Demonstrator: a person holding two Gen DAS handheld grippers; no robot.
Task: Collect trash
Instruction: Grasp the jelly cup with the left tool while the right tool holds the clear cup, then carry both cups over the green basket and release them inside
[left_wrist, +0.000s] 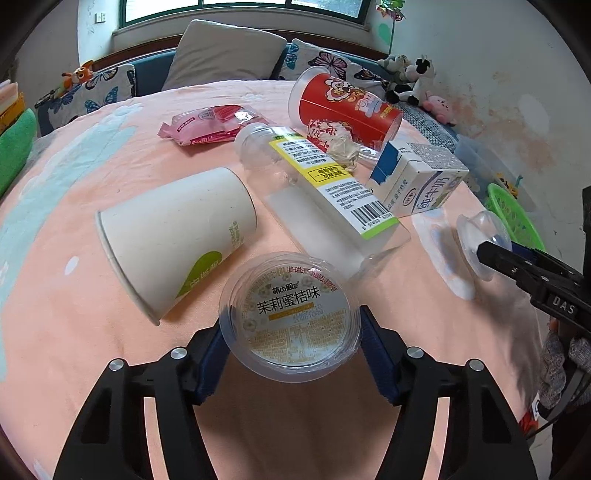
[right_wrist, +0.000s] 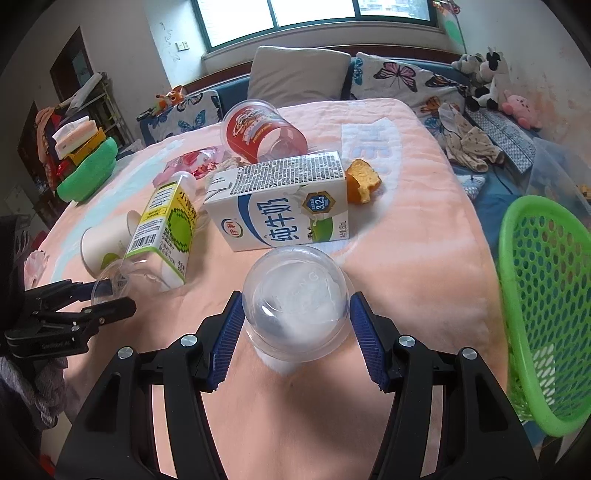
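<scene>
Left gripper (left_wrist: 290, 334): the jaws stand part-way apart with a clear round tub (left_wrist: 290, 317) between them. The tub bears a printed yellow-and-white lid label. Both blue pads meet the tub's sides, at 9 o'clock and 3 o'clock of its rim, so the jaws pinch it. In the right wrist view the same gripper (right_wrist: 110, 295) enters from 9 o'clock with the tub's clear rim between its tips.

Right gripper (right_wrist: 295, 317): the jaws stand part-way apart around a clear domed cup (right_wrist: 295, 299). The blue pads lie against the cup at 9 o'clock and 3 o'clock; the jaws pinch it. In the left wrist view this gripper (left_wrist: 484, 251) reaches in from 3 o'clock and the cup (left_wrist: 480, 240) sits at its tip, above the bedcover.

Remaining trash lies on the pink bedcover (left_wrist: 92, 332):
- White paper cup (left_wrist: 173, 240), on its side, at 10 o'clock of the tub.
- Clear bottle (left_wrist: 317, 195) with a yellow-green label, on its side, at 12 o'clock of the tub.
- Milk carton (right_wrist: 280, 206), on its side, at 12 o'clock of the domed cup.
- Red cup (right_wrist: 262, 129), on its side, beyond the carton.
- Pink wrapper (left_wrist: 214, 123), at 11 o'clock of the bottle.
- Orange peel (right_wrist: 364, 181), just beside the carton's right end.

A green mesh basket (right_wrist: 546, 295) stands at 3 o'clock in the right wrist view, off the bed's edge.
</scene>
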